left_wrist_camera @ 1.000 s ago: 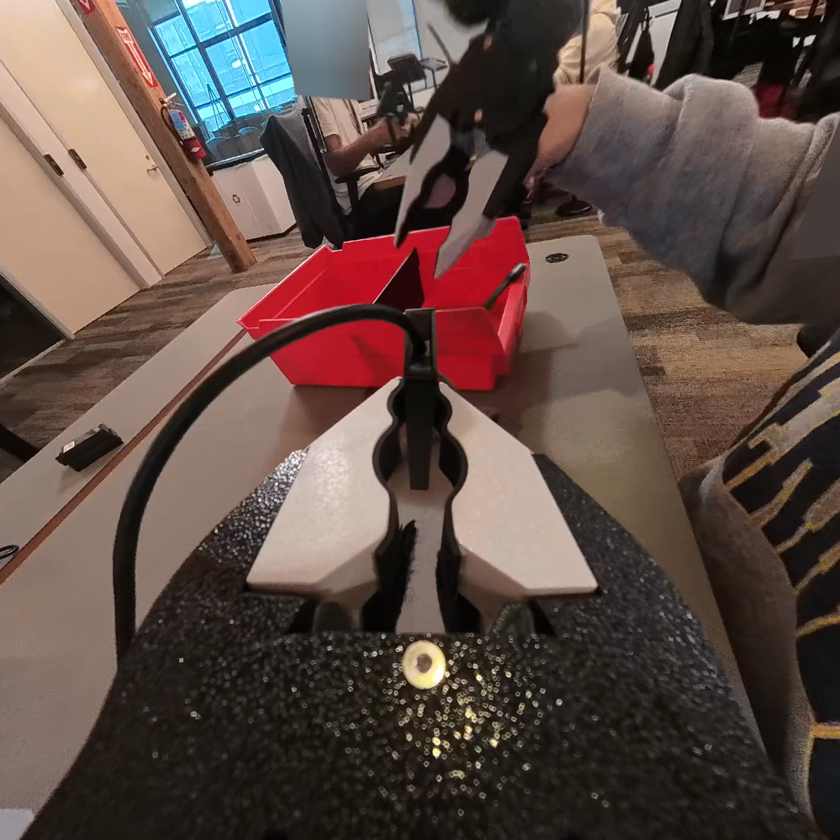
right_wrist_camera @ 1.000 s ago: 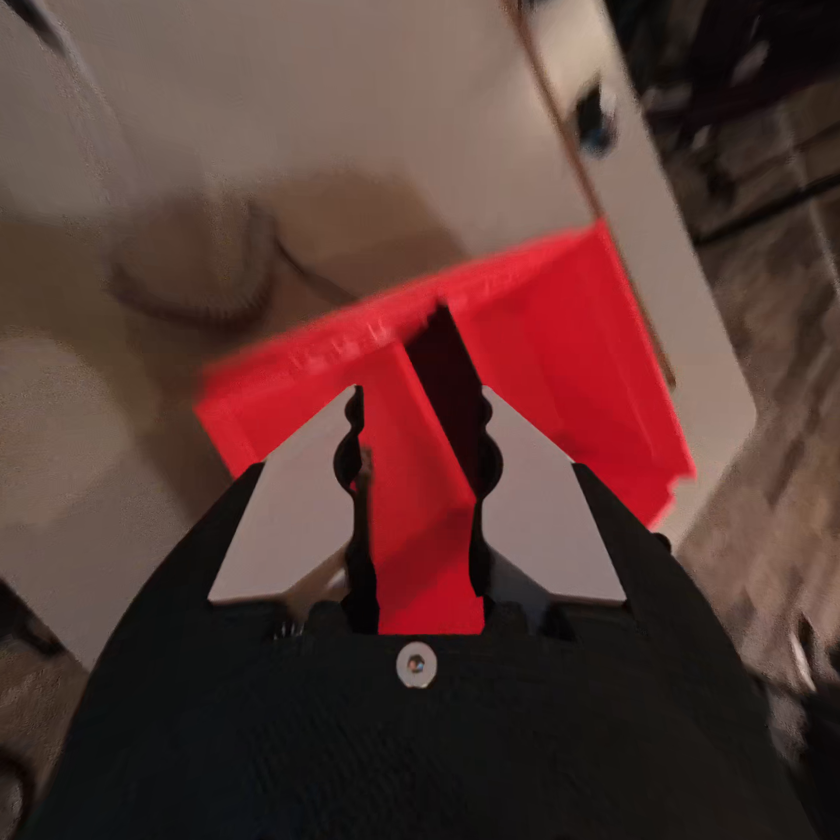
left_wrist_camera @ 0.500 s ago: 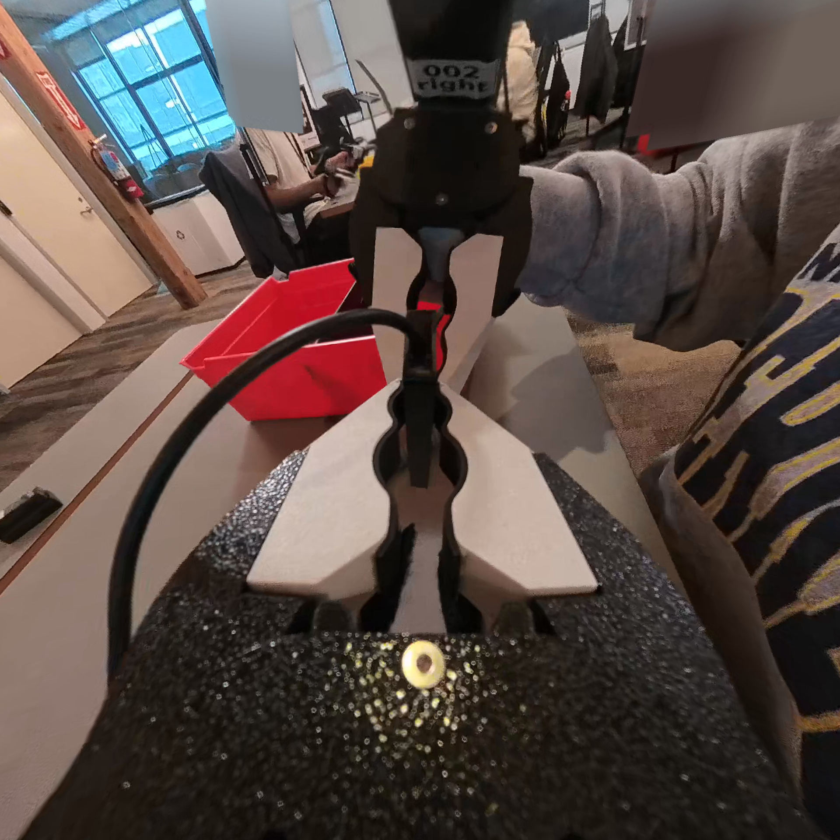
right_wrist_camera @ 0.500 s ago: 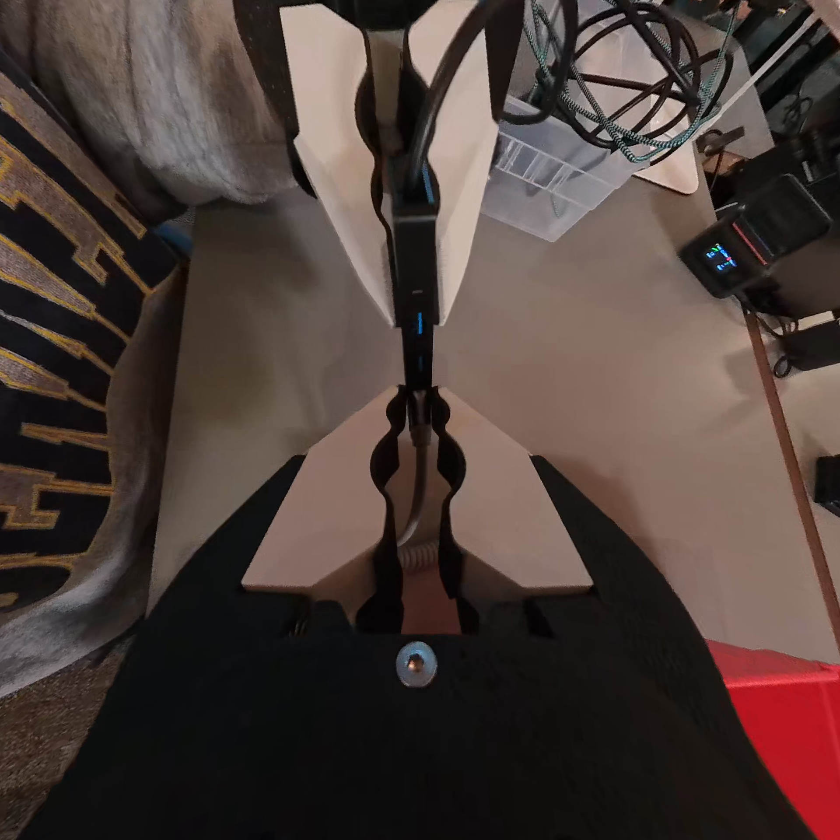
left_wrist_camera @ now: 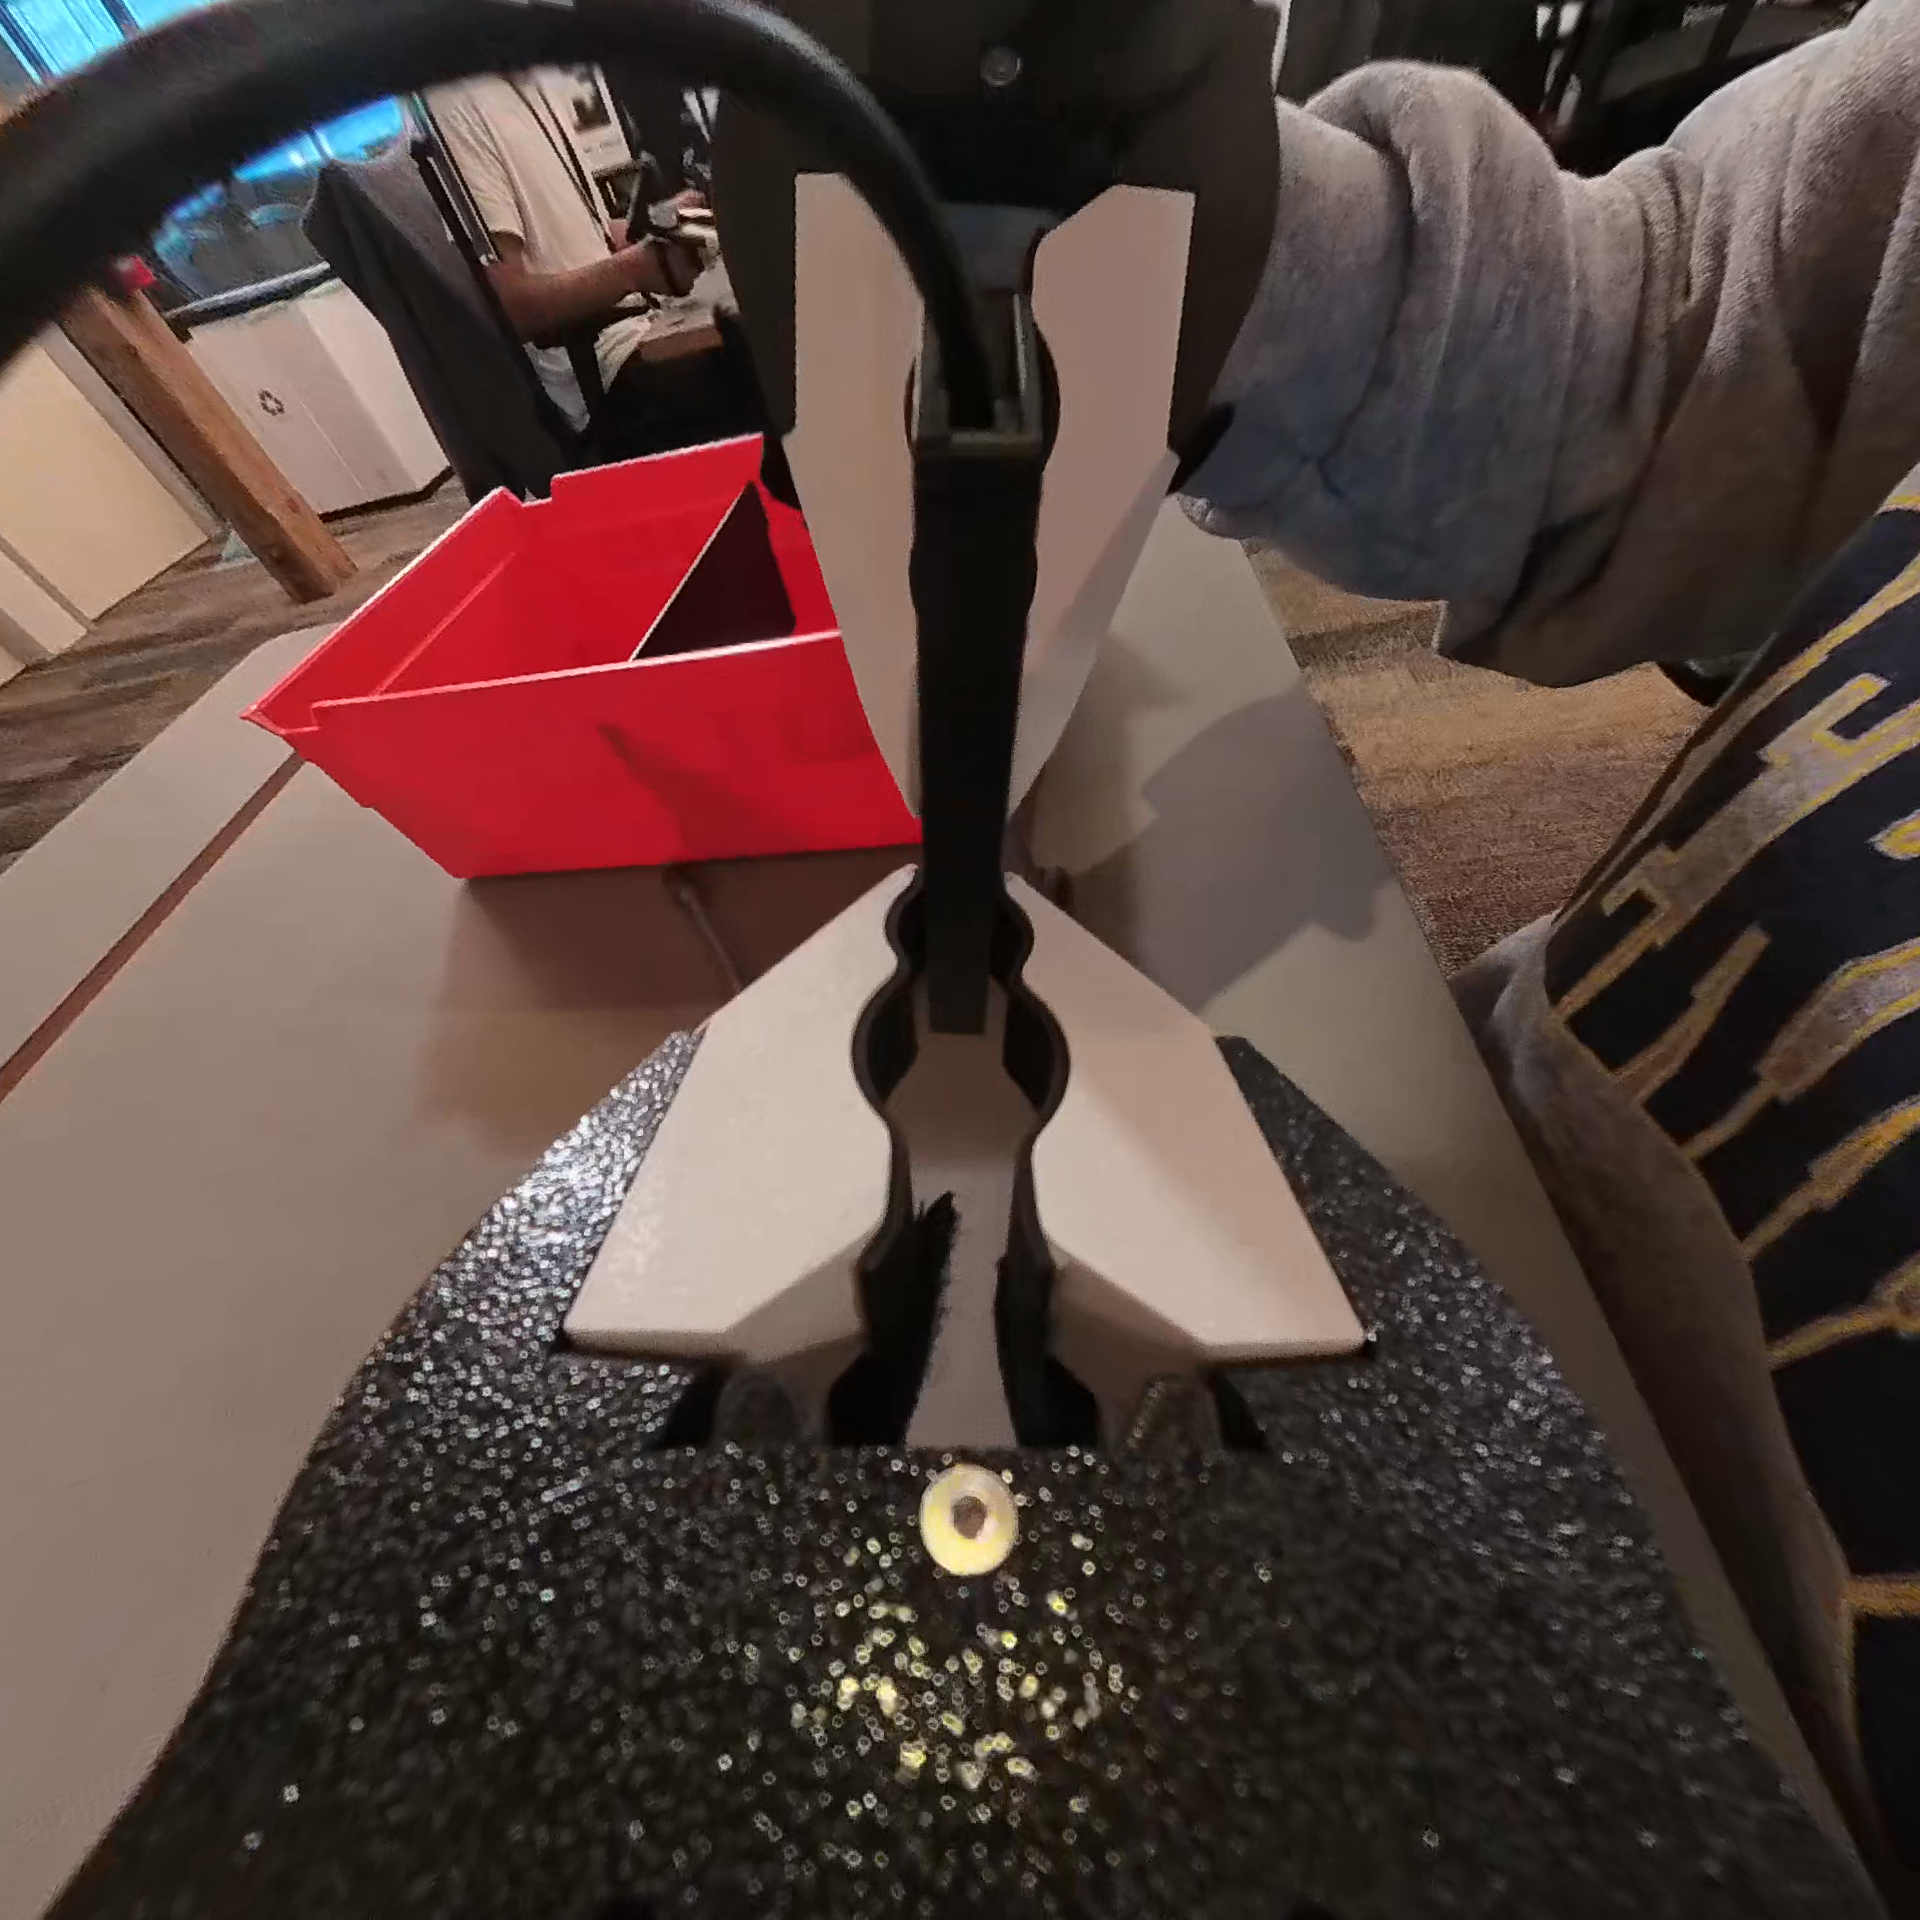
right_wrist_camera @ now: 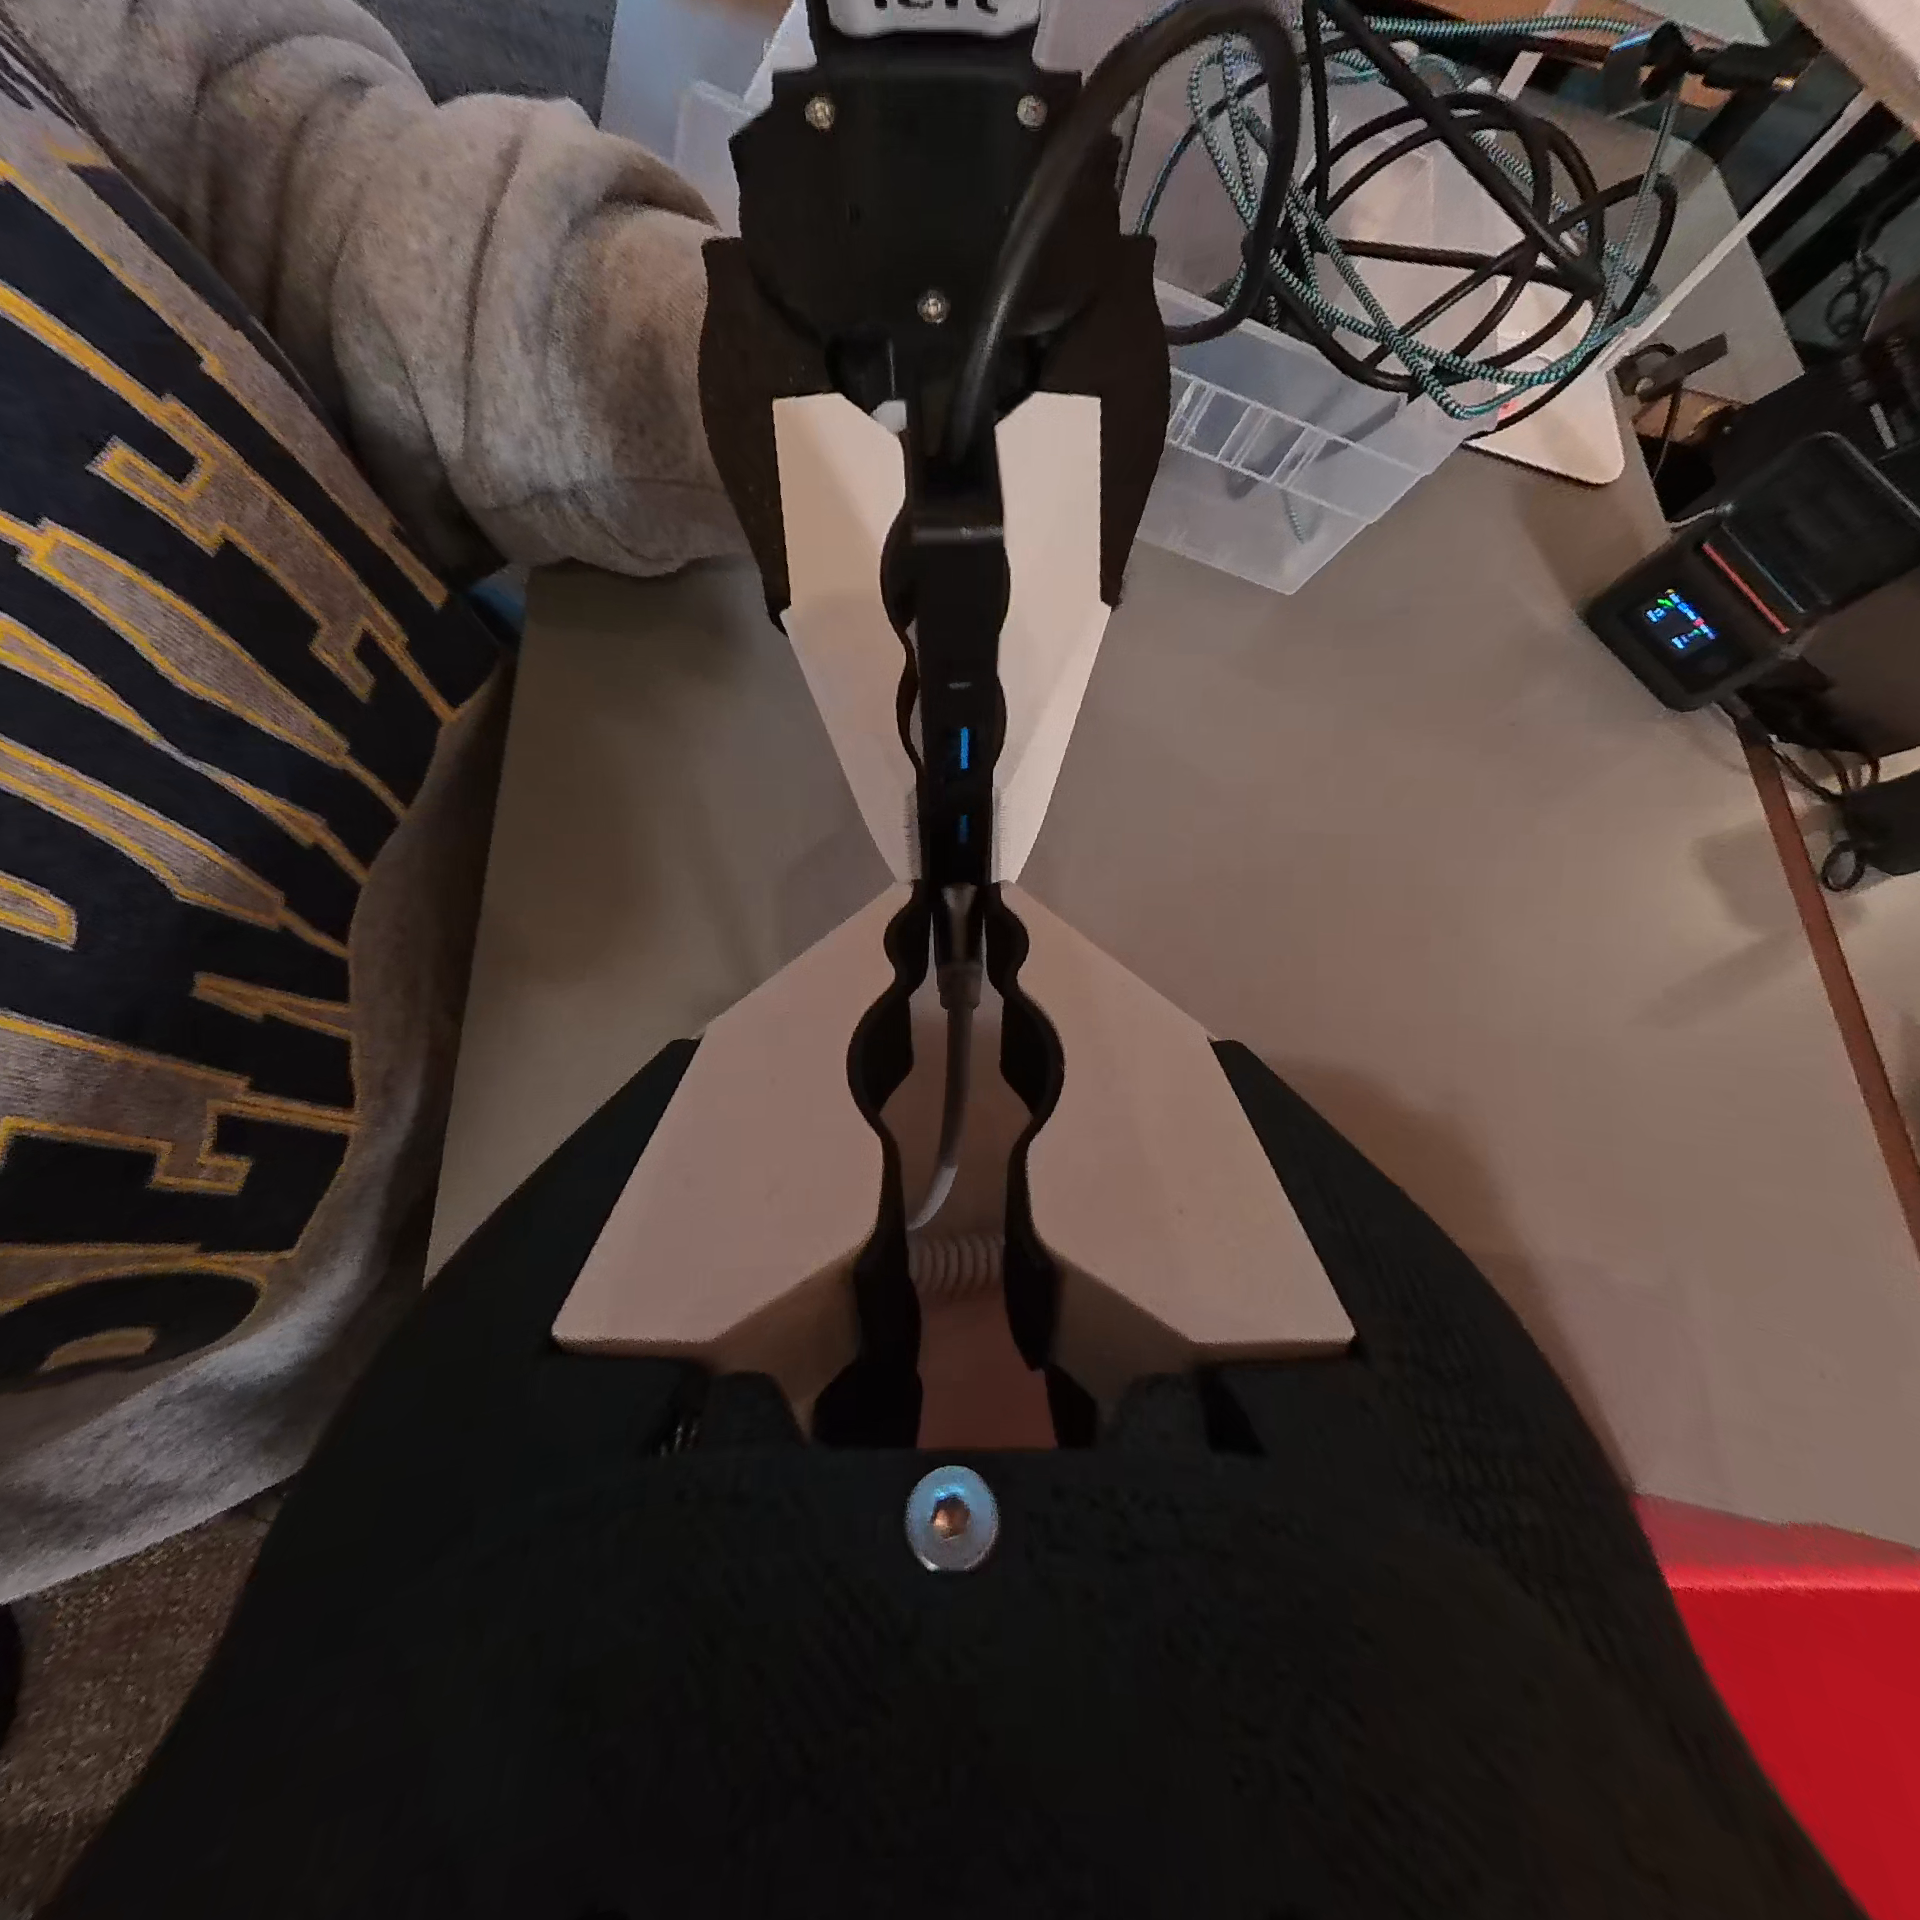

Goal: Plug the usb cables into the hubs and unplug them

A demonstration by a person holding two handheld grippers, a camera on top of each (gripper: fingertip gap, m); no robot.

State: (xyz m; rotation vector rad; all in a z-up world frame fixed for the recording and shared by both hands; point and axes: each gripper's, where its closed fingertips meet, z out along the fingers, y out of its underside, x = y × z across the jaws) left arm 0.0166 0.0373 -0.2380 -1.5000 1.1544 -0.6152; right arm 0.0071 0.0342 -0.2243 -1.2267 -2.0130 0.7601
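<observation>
My left gripper [left_wrist_camera: 961, 914] is shut on a slim black USB hub [left_wrist_camera: 961, 727], which stands upright between its fingertips. A thick black cable [left_wrist_camera: 468, 42] leaves the hub's top end and arcs to the left. In the right wrist view the hub [right_wrist_camera: 961, 644] shows two blue-lit ports facing me. My right gripper [right_wrist_camera: 956, 914] is shut on a grey USB plug [right_wrist_camera: 956, 935] with a grey cable [right_wrist_camera: 951, 1101] running back between the fingers. The plug's tip meets the hub just below the blue ports. I cannot tell how deep it sits. The two grippers face each other, fingertips almost touching.
A red bin [left_wrist_camera: 582, 748] with a divider stands on the beige table [left_wrist_camera: 260, 1091] beyond the grippers. A clear bin of coiled cables [right_wrist_camera: 1299, 468] and a black device with a lit screen [right_wrist_camera: 1704, 623] sit behind the left gripper. A grey sleeve [left_wrist_camera: 1507, 364] is at right. My left and right fingertips are right by each other.
My right gripper swung from above the red bin to face the left gripper. It has closed in further, bringing the grey plug up to the hub.
</observation>
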